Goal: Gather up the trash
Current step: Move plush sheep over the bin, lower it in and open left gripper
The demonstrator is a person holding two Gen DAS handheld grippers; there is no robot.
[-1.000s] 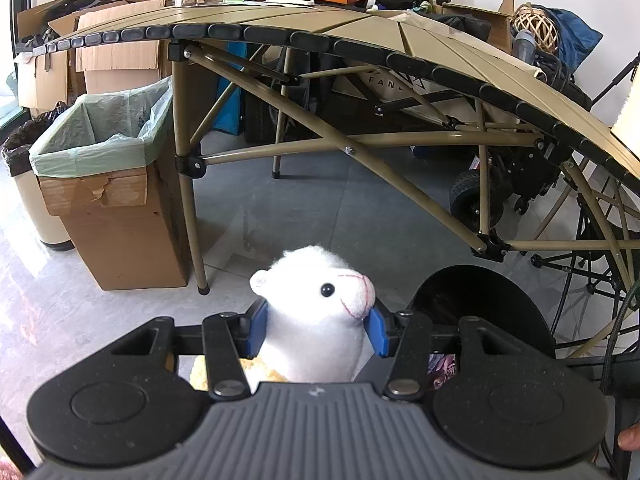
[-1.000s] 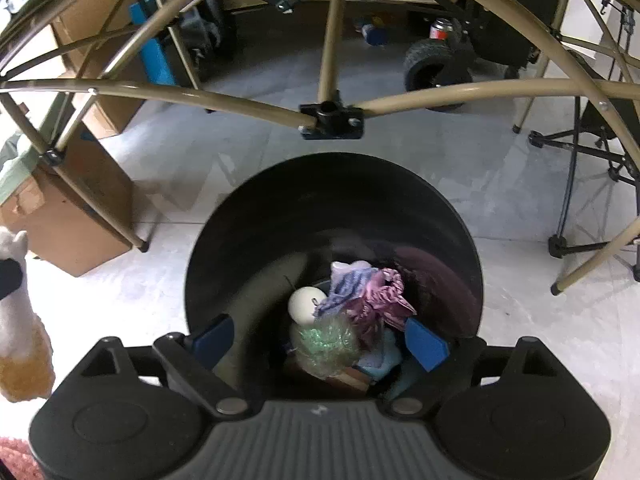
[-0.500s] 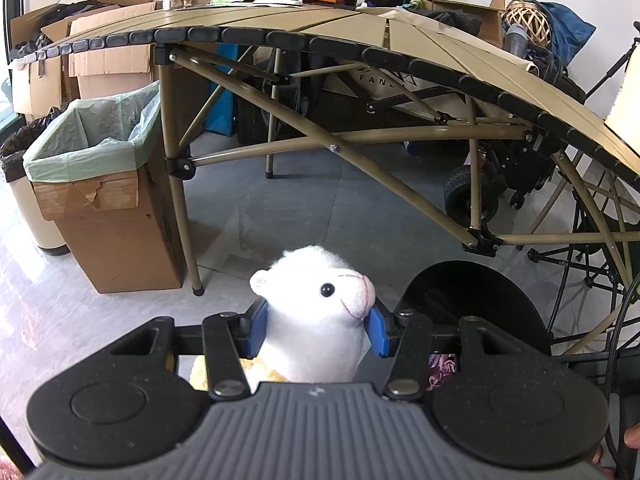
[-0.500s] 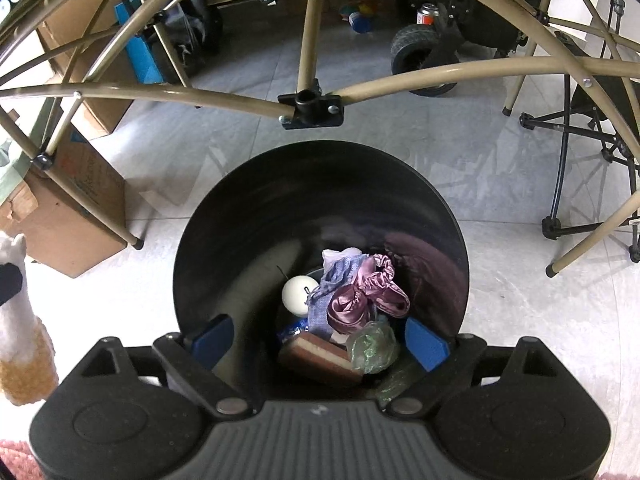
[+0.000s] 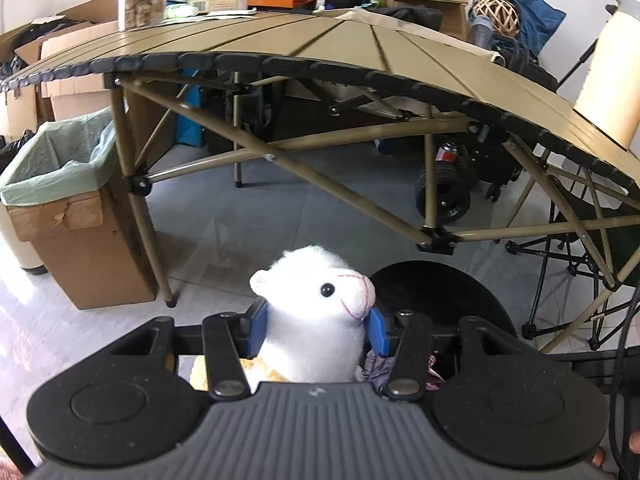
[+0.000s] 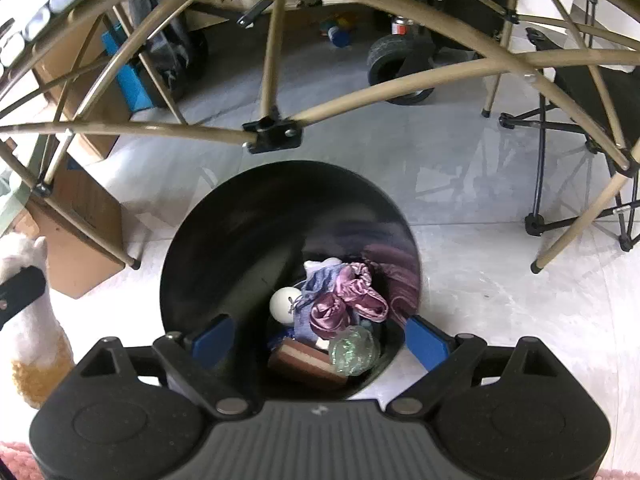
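A white plush alpaca point(image 5: 316, 300) with a tan body sits upright between the blue pads of my left gripper point(image 5: 318, 330), which is shut on it. The plush also shows at the left edge of the right wrist view point(image 6: 28, 312). Just right of it stands a round black bin point(image 5: 440, 292). My right gripper point(image 6: 320, 340) hangs open over that bin point(image 6: 240, 240), nothing between its pads. Inside the bin lie a white ball point(image 6: 284, 304), purple cloth point(image 6: 340, 304), a green glittery ball point(image 6: 354, 350) and a brown box point(image 6: 304, 360).
A tan folding table point(image 5: 320, 40) stands beyond the bin, its crossed legs point(image 6: 272, 138) just past the rim. A cardboard box lined with a green bag point(image 5: 60, 184) is at the left. A wheeled cart point(image 5: 444, 196) and black folding-chair legs point(image 6: 560, 184) stand at the right.
Both grippers shifted a little. More of the tabletop shows in the left view, with the plush still gripped. In the right view the bin slid left and the brown box came into sight.
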